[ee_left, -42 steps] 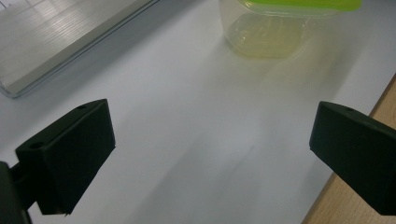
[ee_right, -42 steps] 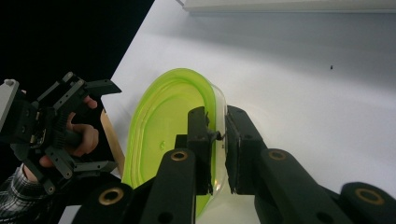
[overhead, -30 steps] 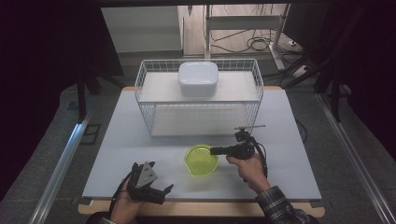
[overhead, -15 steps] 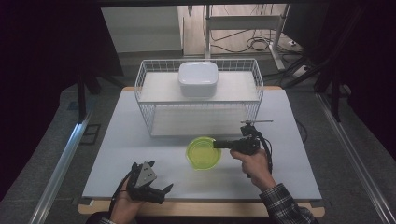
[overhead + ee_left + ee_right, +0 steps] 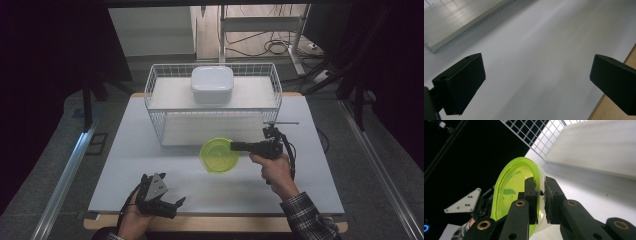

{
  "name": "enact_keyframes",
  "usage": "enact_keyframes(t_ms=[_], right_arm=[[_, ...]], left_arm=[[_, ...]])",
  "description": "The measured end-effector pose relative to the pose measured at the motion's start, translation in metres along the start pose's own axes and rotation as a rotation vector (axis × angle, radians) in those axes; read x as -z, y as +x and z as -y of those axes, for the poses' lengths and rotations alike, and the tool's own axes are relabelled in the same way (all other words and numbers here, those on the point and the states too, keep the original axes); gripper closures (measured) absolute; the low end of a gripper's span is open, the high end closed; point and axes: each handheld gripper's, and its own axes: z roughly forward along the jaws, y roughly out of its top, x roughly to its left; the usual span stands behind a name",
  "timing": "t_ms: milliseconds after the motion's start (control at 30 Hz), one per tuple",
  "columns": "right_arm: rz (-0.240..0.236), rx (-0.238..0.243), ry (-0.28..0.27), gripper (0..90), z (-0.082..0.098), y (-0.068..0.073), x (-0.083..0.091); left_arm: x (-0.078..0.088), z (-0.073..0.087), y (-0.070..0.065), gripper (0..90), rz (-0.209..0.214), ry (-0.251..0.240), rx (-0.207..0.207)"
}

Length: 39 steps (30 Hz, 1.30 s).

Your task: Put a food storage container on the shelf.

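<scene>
Between right gripper (image 5: pixel 235 146) fingers, green bowl's (image 5: pixel 218 156) rim.

Glossy translucent plastic bowl (image 5: pixel 219 155), white wire basket (image 5: pixel 165 125) (metal, coated), matt table (image 5: pixel 125 165), matt black jaws

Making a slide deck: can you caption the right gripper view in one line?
Right hand-held gripper clamps the rim of a translucent lime-green plastic bowl, with a white wire basket beyond.
</scene>
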Motion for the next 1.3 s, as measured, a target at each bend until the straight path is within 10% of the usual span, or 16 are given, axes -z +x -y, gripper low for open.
enact_keyframes(t_ms=[900, 1300], right_arm=[[-0.018, 0.016, -0.083, 81.5, -0.058, 0.031, 0.024], [-0.016, 0.047, -0.113, 81.4, -0.091, 0.054, 0.033]], left_arm=[[0.000, 0.000, 0.001, 0.0, 0.006, -0.003, 0.013], [0.002, 0.000, 0.006, 0.0, 0.032, -0.032, 0.081]])
